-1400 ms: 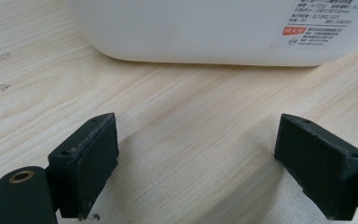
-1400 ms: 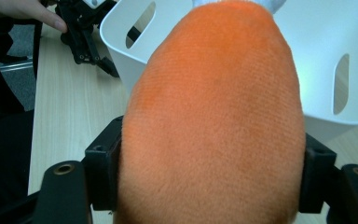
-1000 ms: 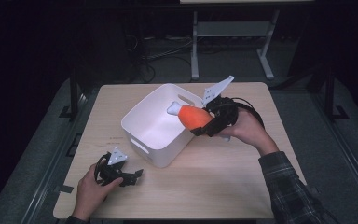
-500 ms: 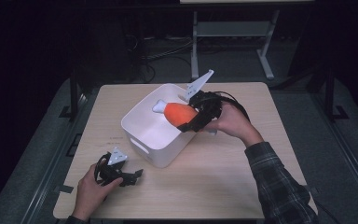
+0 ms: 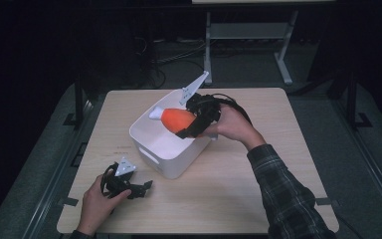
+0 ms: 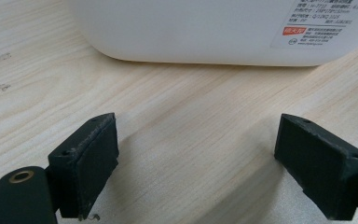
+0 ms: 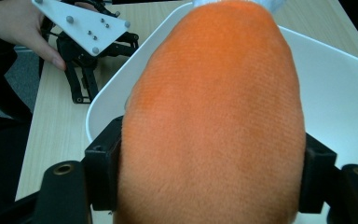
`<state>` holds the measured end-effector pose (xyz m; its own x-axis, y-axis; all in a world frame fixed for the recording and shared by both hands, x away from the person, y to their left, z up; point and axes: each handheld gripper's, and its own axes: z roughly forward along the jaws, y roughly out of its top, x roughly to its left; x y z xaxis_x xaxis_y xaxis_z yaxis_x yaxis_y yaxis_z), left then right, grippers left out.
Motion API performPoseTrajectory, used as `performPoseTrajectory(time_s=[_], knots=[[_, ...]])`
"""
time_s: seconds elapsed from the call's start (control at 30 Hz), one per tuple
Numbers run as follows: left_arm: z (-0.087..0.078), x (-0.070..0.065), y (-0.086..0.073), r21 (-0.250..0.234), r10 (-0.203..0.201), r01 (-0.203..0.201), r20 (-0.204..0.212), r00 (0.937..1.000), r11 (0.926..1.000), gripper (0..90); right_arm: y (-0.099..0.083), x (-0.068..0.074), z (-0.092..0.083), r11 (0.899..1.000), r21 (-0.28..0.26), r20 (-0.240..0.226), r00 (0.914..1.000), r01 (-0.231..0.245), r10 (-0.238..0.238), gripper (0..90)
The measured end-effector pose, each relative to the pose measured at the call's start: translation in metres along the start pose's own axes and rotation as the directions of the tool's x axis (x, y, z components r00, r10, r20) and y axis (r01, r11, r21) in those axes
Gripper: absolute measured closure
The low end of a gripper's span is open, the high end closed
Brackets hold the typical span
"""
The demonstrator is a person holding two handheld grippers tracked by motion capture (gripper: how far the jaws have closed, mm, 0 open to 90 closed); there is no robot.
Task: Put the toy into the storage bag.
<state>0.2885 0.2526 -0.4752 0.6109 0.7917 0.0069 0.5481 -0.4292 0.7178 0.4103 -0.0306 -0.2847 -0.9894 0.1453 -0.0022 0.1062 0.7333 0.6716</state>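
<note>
The high view shows an orange plush toy (image 5: 179, 119) with a pale tip being carried in the right gripper (image 5: 195, 124) over the open top of a white bin (image 5: 169, 149) that stands on the wooden table (image 5: 258, 169). The step in hand is judged to be the placing of the toy into the bin. For this to be done well, the toy should be brought fully inside the line of the rim before it is lowered, so that the soft body is not caught on the near wall, and the jaws should be parted only once the toy is low over the floor of the bin, since a plush thing let go from high up could bounce or lie across the edge. In the right gripper view the toy (image 7: 214, 116) is seen pressed between the two black jaws, which are spread fairly wide by its bulk and clamped on its flanks, with the bin's white interior (image 7: 345, 102) lying beyond it. The left gripper (image 5: 129, 186) is rested on the table just beside the near corner of the bin; in the left gripper view its jaws are held wide apart with nothing between them, only bare wood (image 6: 191, 130) and the bin's labelled wall (image 6: 205, 28) ahead. It is best kept there, clear of the bin.
</note>
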Motion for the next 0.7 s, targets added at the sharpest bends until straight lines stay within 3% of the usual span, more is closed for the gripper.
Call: performPoseTrajectory(time_s=[0.33, 0.7], knots=[[0.000, 0.000, 0.000, 0.001, 0.001, -0.001, -0.002, 1.0000, 1.0000, 12.6, 0.020, -0.005, 0.026, 1.000, 0.025, -0.041, 0.9990, 0.016, -0.015, 27.8], [0.000, 0.000, 0.000, 0.000, 0.000, 0.000, -0.001, 1.0000, 1.0000, 12.6, 0.031, -0.009, 0.046, 0.997, 0.070, -0.044, 0.9986, 0.031, -0.028, 27.2]])
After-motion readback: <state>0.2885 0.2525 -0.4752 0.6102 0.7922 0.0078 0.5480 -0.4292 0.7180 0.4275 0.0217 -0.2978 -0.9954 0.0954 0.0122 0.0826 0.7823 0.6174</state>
